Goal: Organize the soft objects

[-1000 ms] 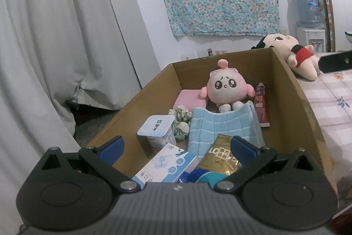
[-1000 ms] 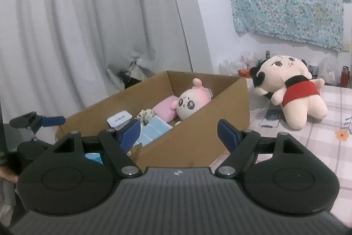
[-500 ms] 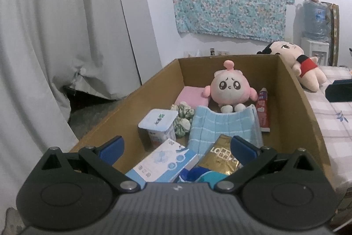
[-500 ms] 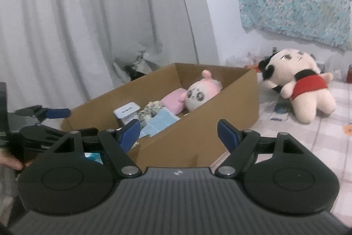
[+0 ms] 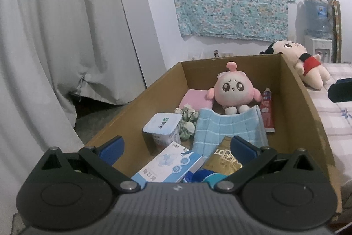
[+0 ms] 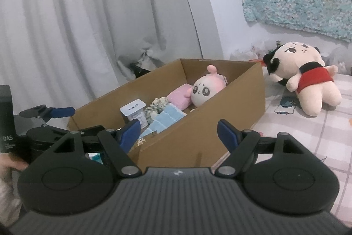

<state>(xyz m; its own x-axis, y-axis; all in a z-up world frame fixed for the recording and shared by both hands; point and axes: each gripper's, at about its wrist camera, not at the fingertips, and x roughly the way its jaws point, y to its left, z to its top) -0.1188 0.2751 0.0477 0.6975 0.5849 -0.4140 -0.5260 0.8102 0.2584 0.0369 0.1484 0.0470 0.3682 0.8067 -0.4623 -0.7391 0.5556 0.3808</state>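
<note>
An open cardboard box (image 5: 308, 107) holds a pink round plush (image 5: 233, 89), a light blue towel (image 5: 228, 127), a pink folded cloth (image 5: 194, 98) and a green-and-white scrunchie (image 5: 187, 120). My left gripper (image 5: 176, 147) hovers open over the box's near end, with nothing between its fingers. My right gripper (image 6: 178, 131) stands open outside the box's near right wall (image 6: 198, 136), also empty. A big doll in red shorts (image 6: 303, 72) lies on the checked cloth beyond the box. The pink plush (image 6: 206, 89) also shows in the right wrist view.
The box also holds a yogurt cup (image 5: 162, 127), a toothpaste tube (image 5: 267, 111), a blue-and-white carton (image 5: 169, 166) and a gold packet (image 5: 226, 158). Grey curtains (image 5: 66, 36) hang left. A water dispenser (image 5: 316, 21) stands at the back right.
Both views have shifted only slightly. Both grippers stay open and nothing in the box has moved.
</note>
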